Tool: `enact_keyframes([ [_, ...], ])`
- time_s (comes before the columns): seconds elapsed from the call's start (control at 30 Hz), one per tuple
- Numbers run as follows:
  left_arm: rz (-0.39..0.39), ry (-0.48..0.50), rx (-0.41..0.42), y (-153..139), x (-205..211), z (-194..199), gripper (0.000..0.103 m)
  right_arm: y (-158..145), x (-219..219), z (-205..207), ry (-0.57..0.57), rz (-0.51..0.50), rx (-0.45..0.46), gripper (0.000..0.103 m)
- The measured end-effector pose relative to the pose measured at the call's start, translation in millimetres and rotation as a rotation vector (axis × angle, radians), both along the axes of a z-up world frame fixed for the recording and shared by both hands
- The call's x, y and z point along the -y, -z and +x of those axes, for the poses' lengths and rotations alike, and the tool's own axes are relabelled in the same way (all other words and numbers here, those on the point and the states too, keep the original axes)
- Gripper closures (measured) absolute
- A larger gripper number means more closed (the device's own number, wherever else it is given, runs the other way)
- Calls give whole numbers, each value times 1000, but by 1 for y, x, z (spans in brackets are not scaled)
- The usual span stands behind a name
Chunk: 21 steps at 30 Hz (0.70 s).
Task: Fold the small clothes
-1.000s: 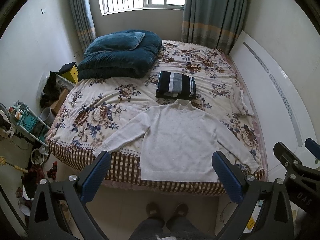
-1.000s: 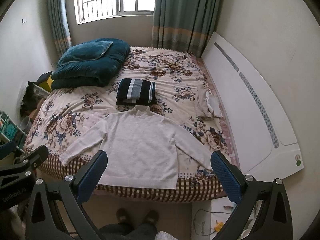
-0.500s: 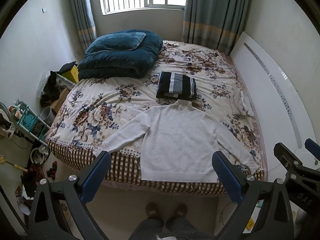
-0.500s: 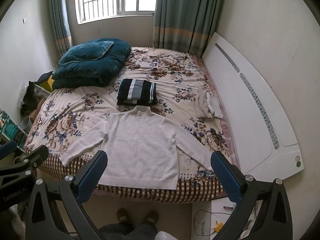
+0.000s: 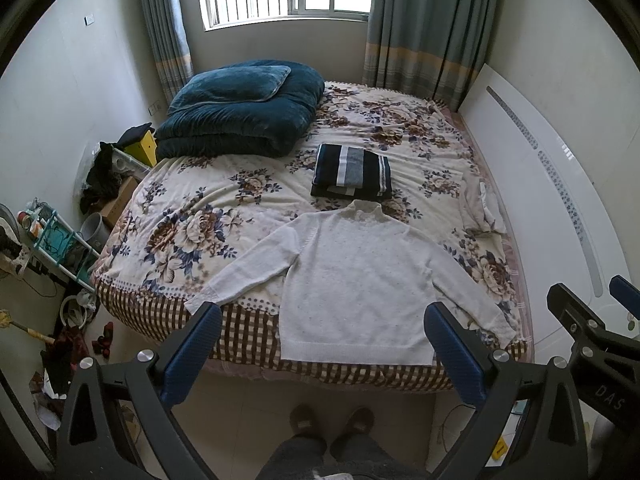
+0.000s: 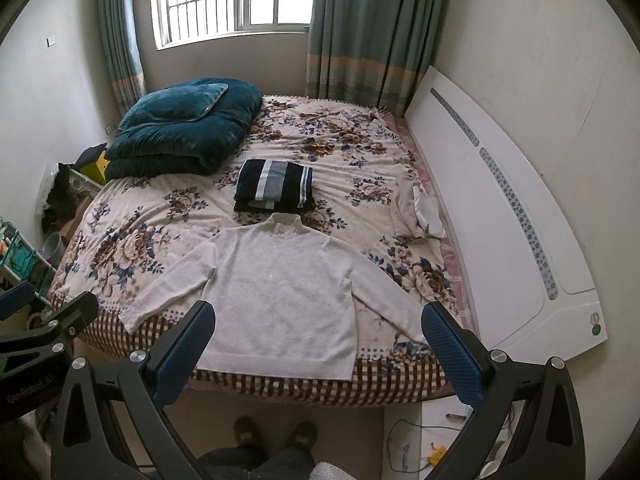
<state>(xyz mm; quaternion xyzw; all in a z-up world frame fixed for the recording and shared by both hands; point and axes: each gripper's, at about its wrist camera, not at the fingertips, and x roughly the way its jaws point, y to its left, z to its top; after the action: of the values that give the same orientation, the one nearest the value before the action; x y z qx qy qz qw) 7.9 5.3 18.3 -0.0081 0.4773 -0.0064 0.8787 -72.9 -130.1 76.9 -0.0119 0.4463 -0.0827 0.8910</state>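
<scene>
A white long-sleeved sweater lies flat, sleeves spread, at the near edge of the floral bed. Behind its collar sits a folded navy, grey and white striped garment. My left gripper is held well above and in front of the bed, open and holding nothing. My right gripper hangs the same way, open and holding nothing. Each gripper shows at the edge of the other's view.
A folded teal quilt with a pillow fills the far left of the bed. A white headboard runs along the right. Clutter and a small rack stand on the floor at left. The person's feet are below.
</scene>
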Motion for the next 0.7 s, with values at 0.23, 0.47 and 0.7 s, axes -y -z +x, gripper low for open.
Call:
enact_keyframes([
  [0.23,-2,-4,4,-3,-4,3,0,-1,-1,-1,-1,0,1,0],
  [0.47,-4,-5,3,-5,-6,3,0,-9,-5,4,-7,3,-4,0],
  [0.7,2,-3,28,-3,-6,8,0,-5,-1,8,6,19,-11,0],
])
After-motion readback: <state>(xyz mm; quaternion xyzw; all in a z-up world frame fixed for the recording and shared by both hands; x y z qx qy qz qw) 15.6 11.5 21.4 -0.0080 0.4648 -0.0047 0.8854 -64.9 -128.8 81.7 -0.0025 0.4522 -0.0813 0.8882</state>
